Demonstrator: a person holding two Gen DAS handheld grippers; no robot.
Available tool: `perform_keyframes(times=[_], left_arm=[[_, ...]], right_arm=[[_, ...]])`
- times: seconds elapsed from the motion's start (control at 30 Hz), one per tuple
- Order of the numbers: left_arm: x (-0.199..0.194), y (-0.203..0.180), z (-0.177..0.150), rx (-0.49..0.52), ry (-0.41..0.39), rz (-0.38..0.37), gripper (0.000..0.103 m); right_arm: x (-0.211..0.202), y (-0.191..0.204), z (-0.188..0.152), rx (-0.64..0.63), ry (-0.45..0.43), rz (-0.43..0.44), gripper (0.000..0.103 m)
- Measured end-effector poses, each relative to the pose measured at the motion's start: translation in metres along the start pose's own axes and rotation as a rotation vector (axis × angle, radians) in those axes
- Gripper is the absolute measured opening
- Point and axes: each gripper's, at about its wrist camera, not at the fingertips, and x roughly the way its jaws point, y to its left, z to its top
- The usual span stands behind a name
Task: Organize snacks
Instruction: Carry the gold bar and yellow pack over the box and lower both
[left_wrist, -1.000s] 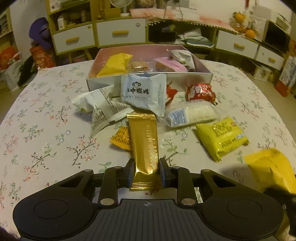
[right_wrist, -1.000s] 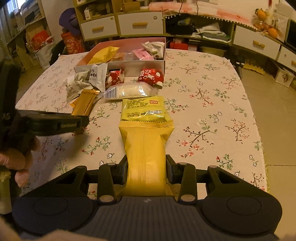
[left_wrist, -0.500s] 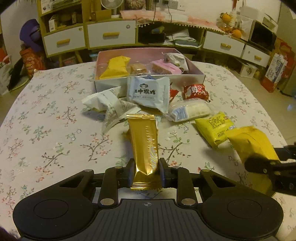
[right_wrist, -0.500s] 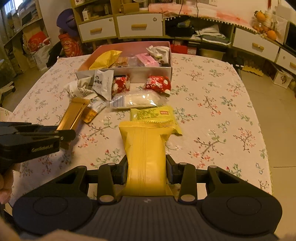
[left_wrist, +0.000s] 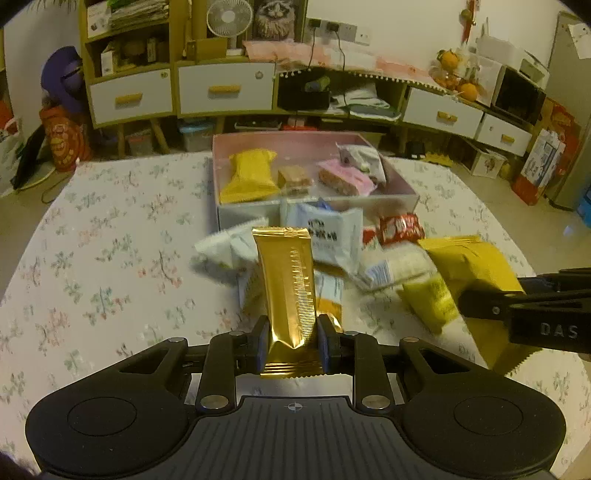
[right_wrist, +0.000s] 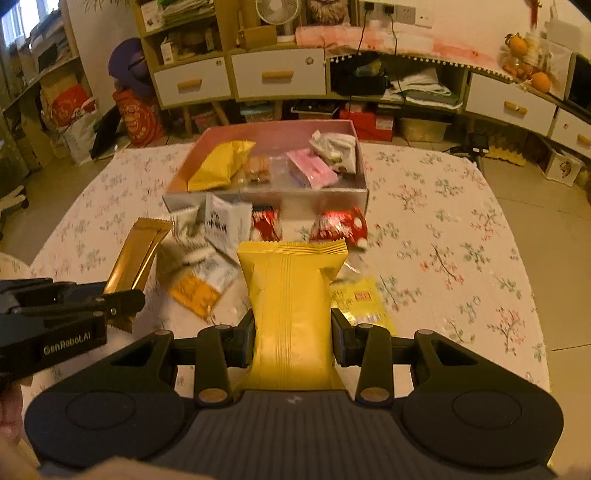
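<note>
My left gripper (left_wrist: 290, 347) is shut on a gold foil bar (left_wrist: 286, 284) and holds it above the table; it also shows in the right wrist view (right_wrist: 138, 254). My right gripper (right_wrist: 293, 338) is shut on a yellow snack pack (right_wrist: 291, 295), also seen at the right of the left wrist view (left_wrist: 469, 266). The pink box (left_wrist: 400, 201) at the table's far side holds a yellow pack (left_wrist: 249, 177), a brown snack (left_wrist: 295, 179), a pink bar (left_wrist: 345, 181) and a white pack (left_wrist: 364, 158). Loose snacks lie in front of it.
Loose on the floral tablecloth (left_wrist: 103, 258): a white monkey-print pack (left_wrist: 328, 236), red packs (right_wrist: 340, 227), a white rice cracker pack (left_wrist: 397, 266), a small yellow pack (right_wrist: 362, 301), an orange packet (right_wrist: 194, 291). Cabinets with drawers (left_wrist: 225, 90) stand behind the table.
Both grippers have lifted and moved forward toward the box with their snacks. The right gripper's yellow pack has come closer to the left gripper.
</note>
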Motion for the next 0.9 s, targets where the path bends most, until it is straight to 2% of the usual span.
perform_keyframes(times=[0.4,0.9], left_arm=[[0.02,0.025,0.056,-0.012,-0.048,0.012,0.024],[0.085,0.031,0.119,0.02,-0.074,0.042,0.024]], right_arm=[[0.023,0.013,0.051,-0.012,-0.034,-0.014,0.036],[0.074,-0.007,0.115,-0.017,-0.111,-0.038,0.036]])
